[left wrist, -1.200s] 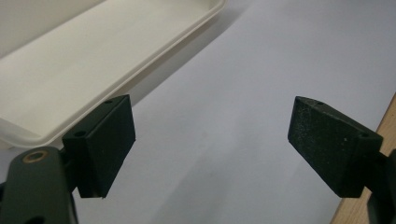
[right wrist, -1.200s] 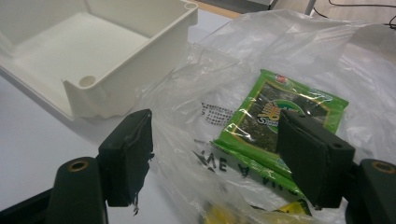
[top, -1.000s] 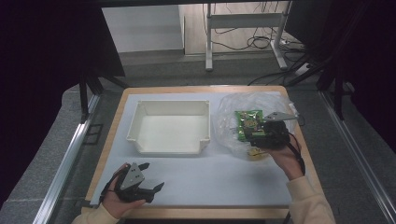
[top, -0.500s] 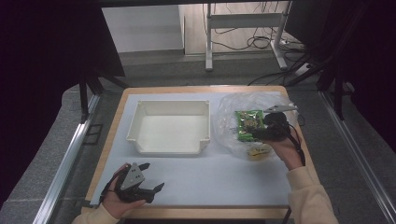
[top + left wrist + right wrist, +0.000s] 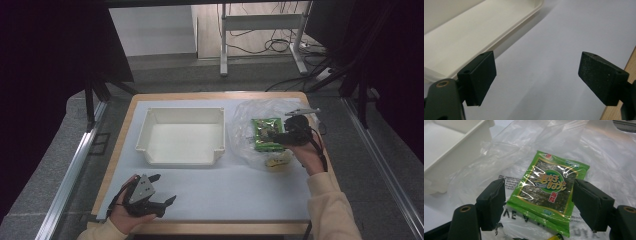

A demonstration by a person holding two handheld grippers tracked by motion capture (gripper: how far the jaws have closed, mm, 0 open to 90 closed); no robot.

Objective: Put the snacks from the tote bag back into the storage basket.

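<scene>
Green seaweed packet (image 5: 548, 192) inside clear plastic bag (image 5: 599, 157); white tray (image 5: 181, 137) bare.

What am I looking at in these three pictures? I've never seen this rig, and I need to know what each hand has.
A person at a table holds a two-jaw gripper in each hand. The high view looks down from above; the other two cameras ride on the grippers and look along their black jaws.

On the white mat lie an empty white tray and a clear plastic bag with a green snack packet on it, and something small and yellow beside it.

The left gripper rests open near the table's front edge, holding nothing. The right gripper is open with the packet between its jaws, not gripped.
</scene>
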